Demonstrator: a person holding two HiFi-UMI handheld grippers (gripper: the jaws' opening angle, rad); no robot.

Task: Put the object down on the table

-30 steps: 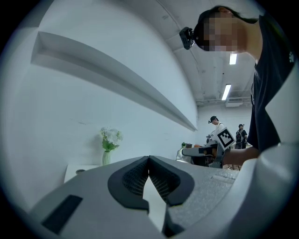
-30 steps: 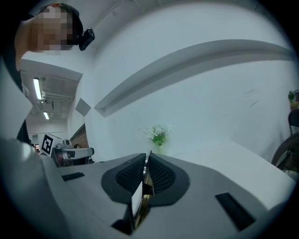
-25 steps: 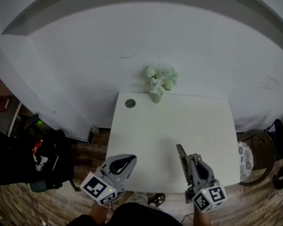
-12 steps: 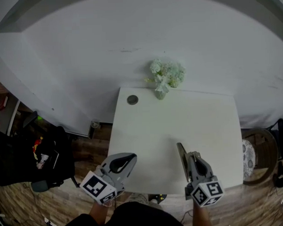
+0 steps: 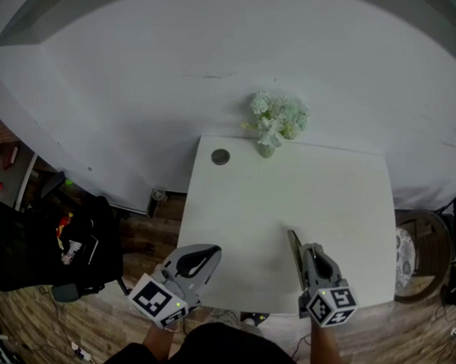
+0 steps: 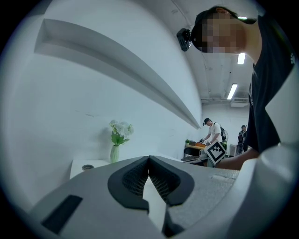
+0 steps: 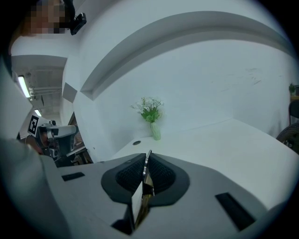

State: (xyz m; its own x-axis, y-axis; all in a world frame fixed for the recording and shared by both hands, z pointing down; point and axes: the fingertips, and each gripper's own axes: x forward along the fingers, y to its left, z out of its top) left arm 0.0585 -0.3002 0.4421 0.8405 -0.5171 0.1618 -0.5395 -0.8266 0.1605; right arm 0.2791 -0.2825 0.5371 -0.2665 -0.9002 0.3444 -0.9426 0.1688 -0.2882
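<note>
My right gripper [image 5: 305,261] hovers over the front right part of the white table [image 5: 332,181], shut on a thin flat metal-looking piece [image 5: 293,246] that stands on edge and pokes forward past the jaws. In the right gripper view the piece [image 7: 147,160] is pinched between the dark pads [image 7: 161,176], with a brownish part lower in the jaws. My left gripper [image 5: 208,254] hangs at the table's front left corner, shut with nothing in it. In the left gripper view its pads [image 6: 133,179] meet at the tips.
A small vase of white flowers [image 5: 274,122] stands at the table's back edge, a round dark grommet [image 5: 220,157] at its back left corner. A white wall lies behind. A black seat with clutter [image 5: 55,251] is at the left, a round chair [image 5: 421,245] at the right.
The head view has drifted, so the table sits a little further right and lower in the picture. Both grippers keep their places, and the right one still grips the thin piece.
</note>
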